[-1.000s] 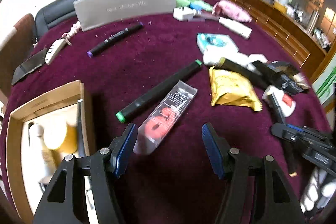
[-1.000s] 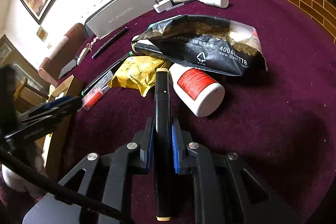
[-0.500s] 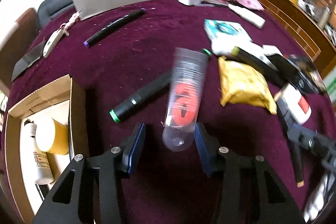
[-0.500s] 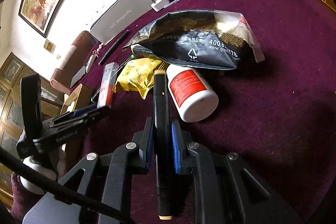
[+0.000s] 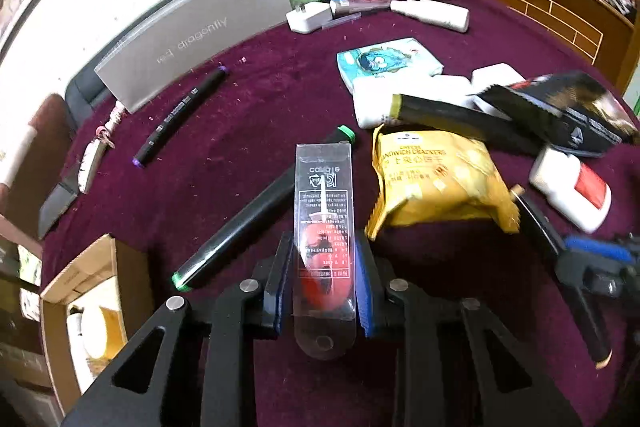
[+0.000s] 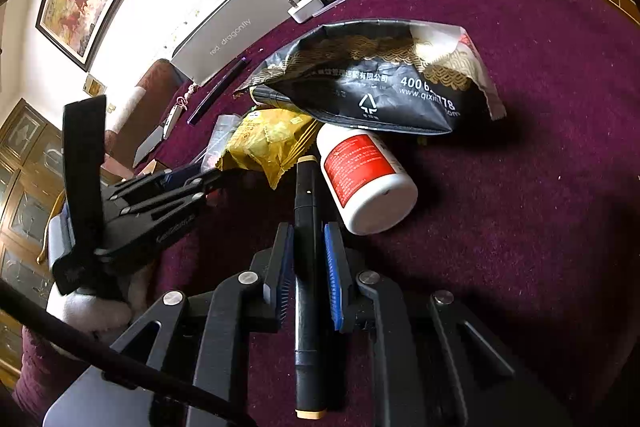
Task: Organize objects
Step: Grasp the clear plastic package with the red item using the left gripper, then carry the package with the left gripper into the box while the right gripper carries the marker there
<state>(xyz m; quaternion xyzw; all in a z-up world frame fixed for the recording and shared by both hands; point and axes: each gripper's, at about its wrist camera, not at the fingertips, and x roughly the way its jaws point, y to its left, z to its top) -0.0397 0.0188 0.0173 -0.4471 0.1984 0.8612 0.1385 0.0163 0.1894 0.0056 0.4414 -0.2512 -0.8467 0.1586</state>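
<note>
My left gripper (image 5: 323, 267) is shut on a clear plastic package (image 5: 323, 211) with a red item inside, held above the maroon table (image 5: 248, 115). A green-capped black marker (image 5: 256, 211) lies just left of it. My right gripper (image 6: 307, 259) is shut on a black marker with tan ends (image 6: 306, 267), next to a white bottle with a red label (image 6: 366, 179). The left gripper also shows in the right wrist view (image 6: 152, 203), the right one in the left wrist view (image 5: 592, 263).
A cardboard box (image 5: 92, 291) with a yellow roll sits at the lower left. A yellow cracker bag (image 5: 432, 183), a black foil bag (image 6: 372, 83), a purple-capped marker (image 5: 180, 115), a grey box (image 5: 196, 35), a charger (image 5: 308, 17) and cloths lie around.
My left gripper closed on the clear package, which lay on the table a second ago, and lifted it. The right gripper kept hold of its marker and shifted slightly.
</note>
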